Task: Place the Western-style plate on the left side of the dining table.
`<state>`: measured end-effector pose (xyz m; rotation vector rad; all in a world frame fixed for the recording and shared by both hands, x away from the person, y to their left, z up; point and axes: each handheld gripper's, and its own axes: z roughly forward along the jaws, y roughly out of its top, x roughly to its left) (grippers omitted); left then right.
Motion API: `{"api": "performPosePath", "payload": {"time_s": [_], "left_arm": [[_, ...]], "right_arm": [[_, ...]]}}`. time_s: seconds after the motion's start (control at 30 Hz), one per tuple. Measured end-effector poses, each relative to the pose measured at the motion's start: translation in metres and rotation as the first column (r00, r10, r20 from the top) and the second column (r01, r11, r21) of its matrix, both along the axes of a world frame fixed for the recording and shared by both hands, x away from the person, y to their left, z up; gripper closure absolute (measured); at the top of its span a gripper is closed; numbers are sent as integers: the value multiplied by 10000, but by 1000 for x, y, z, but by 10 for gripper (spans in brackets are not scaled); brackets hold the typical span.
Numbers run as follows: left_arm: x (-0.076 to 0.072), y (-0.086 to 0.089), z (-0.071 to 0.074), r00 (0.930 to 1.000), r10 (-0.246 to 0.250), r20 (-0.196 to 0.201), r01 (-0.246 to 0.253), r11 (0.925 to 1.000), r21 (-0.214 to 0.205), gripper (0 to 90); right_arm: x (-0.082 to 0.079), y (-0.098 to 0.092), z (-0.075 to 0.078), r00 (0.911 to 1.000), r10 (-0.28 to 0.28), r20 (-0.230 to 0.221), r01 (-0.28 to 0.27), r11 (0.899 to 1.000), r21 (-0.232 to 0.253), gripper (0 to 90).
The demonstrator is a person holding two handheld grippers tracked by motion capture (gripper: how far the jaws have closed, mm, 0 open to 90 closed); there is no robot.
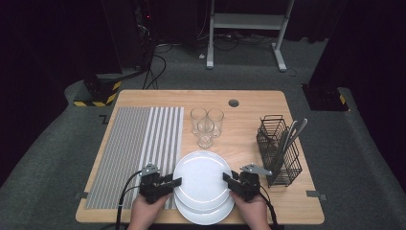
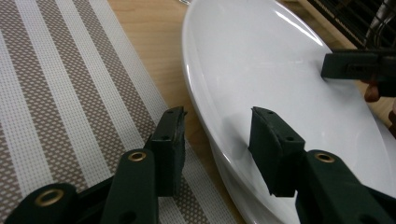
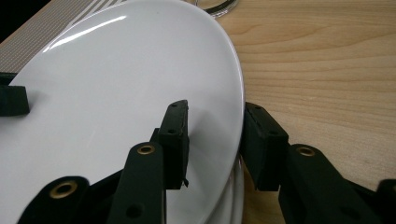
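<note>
Two white plates lie stacked near the table's front edge, the top plate [image 1: 201,179] shifted a little back from the lower plate [image 1: 206,214]. My left gripper [image 1: 178,181] stands at the top plate's left rim. In the left gripper view the left gripper [image 2: 217,116] is open, with the top plate [image 2: 280,74] rim in the gap and one jaw over the wood. My right gripper [image 1: 227,177] stands at the right rim. In the right gripper view the right gripper [image 3: 215,106] straddles the top plate [image 3: 116,93] rim, one jaw above the plate, the other just outside it.
A striped placemat [image 1: 139,153] covers the table's left half, right beside the plates. Three clear glasses [image 1: 206,125] stand behind the plates. A black wire basket [image 1: 280,148] holding cutlery [image 1: 292,132] stands at the right, close to my right hand.
</note>
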<state>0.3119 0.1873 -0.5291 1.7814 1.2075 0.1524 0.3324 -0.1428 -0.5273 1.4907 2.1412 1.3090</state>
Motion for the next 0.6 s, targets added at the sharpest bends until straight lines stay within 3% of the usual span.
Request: {"api": "performPosePath", "payload": {"time_s": [0.13, 0.27, 0.6], "left_arm": [[-2, -3, -1, 10000, -21, 42, 21, 10000, 25, 605], [0, -2, -2, 9998, 174, -33, -175, 9996, -227, 637], [7, -2, 2, 9993, 350, 89, -350, 9994, 51, 666]], "right_arm": [[-1, 0, 0, 9999, -30, 101, 30, 10000, -34, 642], [0, -1, 1, 9999, -62, 86, 61, 10000, 36, 660], [1, -3, 3, 9996, -197, 223, 186, 9987, 475, 708]]}}
